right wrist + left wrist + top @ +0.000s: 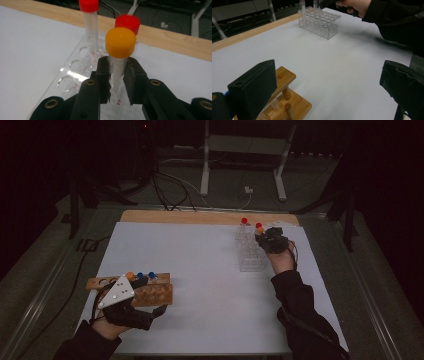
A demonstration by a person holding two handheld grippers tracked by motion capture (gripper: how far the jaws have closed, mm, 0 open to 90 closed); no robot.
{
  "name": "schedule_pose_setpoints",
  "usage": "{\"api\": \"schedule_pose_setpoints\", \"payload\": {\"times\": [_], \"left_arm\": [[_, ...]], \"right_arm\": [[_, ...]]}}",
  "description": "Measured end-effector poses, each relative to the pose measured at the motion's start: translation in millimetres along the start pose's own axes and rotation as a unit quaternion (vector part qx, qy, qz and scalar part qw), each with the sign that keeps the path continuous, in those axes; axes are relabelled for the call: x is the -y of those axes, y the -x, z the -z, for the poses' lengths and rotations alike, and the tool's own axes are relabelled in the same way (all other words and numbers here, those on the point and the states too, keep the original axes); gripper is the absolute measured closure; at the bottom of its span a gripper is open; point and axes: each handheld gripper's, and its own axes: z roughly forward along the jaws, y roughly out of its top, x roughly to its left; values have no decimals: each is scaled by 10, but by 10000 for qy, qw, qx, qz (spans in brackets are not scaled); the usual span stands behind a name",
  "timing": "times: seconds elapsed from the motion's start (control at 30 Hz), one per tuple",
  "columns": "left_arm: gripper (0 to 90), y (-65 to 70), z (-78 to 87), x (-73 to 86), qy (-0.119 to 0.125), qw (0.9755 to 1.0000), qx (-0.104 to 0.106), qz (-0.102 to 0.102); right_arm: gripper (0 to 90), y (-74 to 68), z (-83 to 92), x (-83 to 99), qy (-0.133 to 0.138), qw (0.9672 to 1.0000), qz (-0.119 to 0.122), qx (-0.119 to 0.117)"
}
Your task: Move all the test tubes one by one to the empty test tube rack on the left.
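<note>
1. Table: spans the middle of the high view.
2. Clear rack: on the table, upper right of centre.
3. Wooden rack: on the table, lower left.
4. Three capped tubes: standing in the wooden rack.
5. Right gripper: at the clear rack's right edge, jaws closed on a tube standing in that rack.
6. Two more tubes: in the rack, behind the gripped one.
7. Left gripper: lower left, just before the wooden rack.

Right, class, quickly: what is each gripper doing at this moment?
Left gripper: open, jaws wide apart, holding nothing, by the wooden rack.
Right gripper: shut on the orange-capped tube standing in the clear rack.
</note>
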Motion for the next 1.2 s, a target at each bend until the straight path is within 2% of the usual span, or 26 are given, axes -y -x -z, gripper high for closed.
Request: {"api": "schedule_pose_setpoints", "payload": {"times": [0.37,0.57,0.87,1.2], "left_arm": [[19,3,5,-11,-13,10000,-13,-10],[18,11,0,-18,-23,10000,8,-8],[19,18,-19,-24,-64,10000,41,-13],[19,34,-26,-47,-67,9999,84,-47]], "right_arm": [[743,-20,278,-157,327,9994,133,41],[743,-52,425,-213,462,9985,290,72],[743,-150,681,-241,568,9974,388,-202],[743,-396,951,-202,695,9937,646,-595]]}}
